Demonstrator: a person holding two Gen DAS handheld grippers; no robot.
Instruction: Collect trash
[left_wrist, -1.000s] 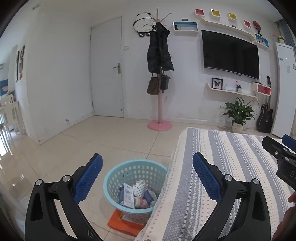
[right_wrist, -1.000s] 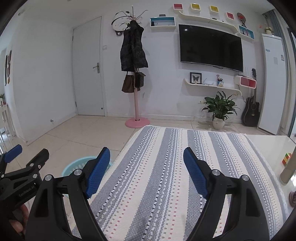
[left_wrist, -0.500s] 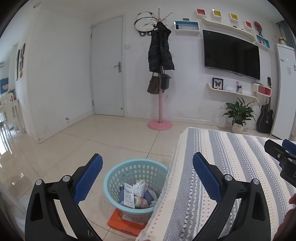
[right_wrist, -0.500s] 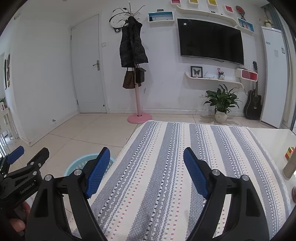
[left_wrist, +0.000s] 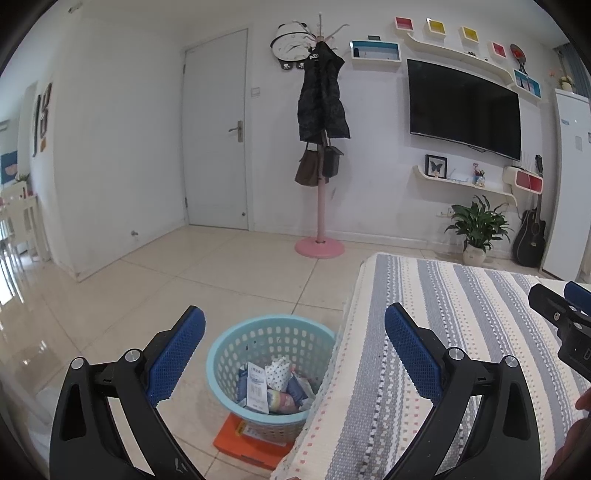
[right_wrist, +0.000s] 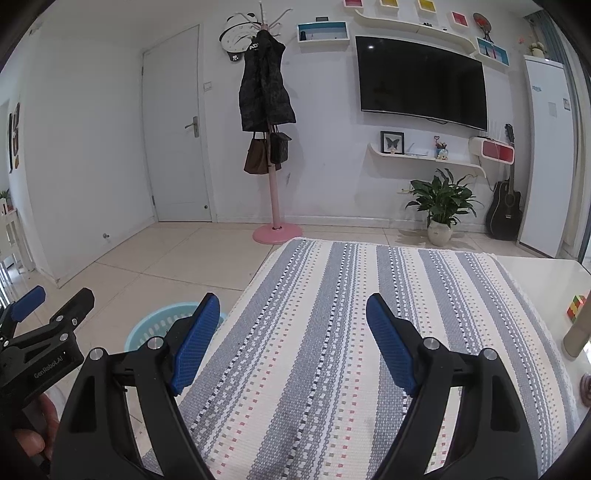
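left gripper (left_wrist: 293, 350) spread, empty | right gripper (right_wrist: 291, 341) spread, empty | light-blue perforated plastic basket (left_wrist: 271, 363) of wrappers below-left | striped woven cloth (right_wrist: 351, 332) beneath looks bare; scan edges before reaching

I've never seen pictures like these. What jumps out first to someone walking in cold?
Probably the two black grippers with blue pads, the left gripper and right gripper, both open and holding nothing in the foreground. Next, the light blue basket on the floor beside the table, with wrappers and paper inside. The striped cloth covering the table fills most of the right view.
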